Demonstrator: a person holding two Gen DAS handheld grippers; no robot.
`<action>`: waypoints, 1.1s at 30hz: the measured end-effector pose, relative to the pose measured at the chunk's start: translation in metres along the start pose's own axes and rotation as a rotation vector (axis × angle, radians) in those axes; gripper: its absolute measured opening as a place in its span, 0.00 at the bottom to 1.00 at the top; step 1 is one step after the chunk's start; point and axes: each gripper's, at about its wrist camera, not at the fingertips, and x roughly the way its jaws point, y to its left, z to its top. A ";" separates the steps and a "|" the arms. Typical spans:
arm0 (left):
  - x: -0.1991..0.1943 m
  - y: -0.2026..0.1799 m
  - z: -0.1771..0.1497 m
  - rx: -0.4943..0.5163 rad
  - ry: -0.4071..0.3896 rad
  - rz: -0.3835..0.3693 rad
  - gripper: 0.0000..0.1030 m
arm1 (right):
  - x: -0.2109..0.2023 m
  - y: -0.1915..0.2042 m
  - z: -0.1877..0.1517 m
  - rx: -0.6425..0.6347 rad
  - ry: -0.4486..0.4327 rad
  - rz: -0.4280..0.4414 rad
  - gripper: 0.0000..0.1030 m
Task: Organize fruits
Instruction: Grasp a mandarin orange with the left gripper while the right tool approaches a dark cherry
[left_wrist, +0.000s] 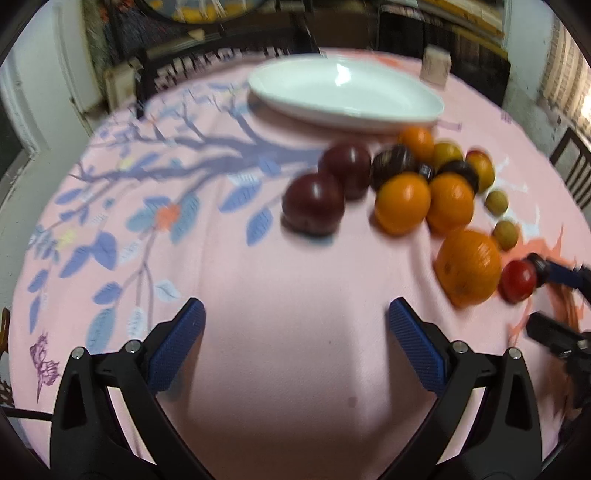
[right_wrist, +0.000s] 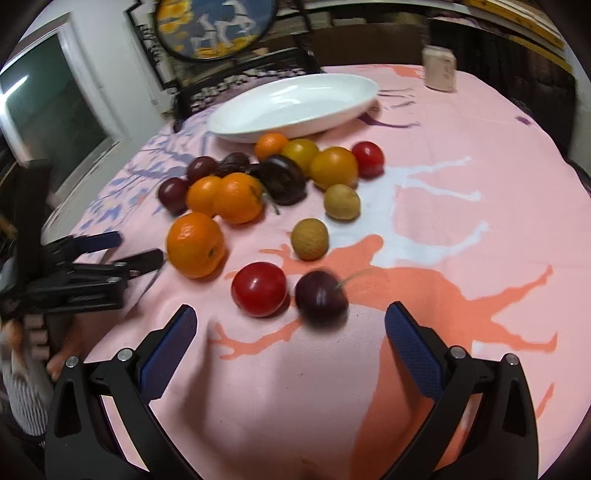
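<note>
Right wrist view: my right tongs gape, cherry at twelve o'clock (left tongs gape too).

A home dining room: patterned tablecloth, white dish, dark chair, round wall picture.

White oval dish at upper centre of the right wrist view, bare inside. Fruits clustered just below it on pink cloth: oranges touching side by side, dark plums behind, yellow fruit and red one to the right. Lower left, a lone orange. Two tan longans apart at centre. Nearest, red tomato beside a dark stemmed cherry.
</note>
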 end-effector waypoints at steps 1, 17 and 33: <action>0.000 0.000 0.000 0.006 -0.008 -0.005 0.98 | 0.001 0.001 0.000 -0.023 0.009 0.004 0.99; -0.032 -0.031 -0.001 0.173 -0.134 -0.169 0.98 | -0.015 -0.023 -0.003 0.012 -0.034 0.126 0.61; -0.007 -0.076 0.018 0.285 -0.049 -0.259 0.38 | -0.022 -0.047 -0.006 0.128 -0.073 0.190 0.59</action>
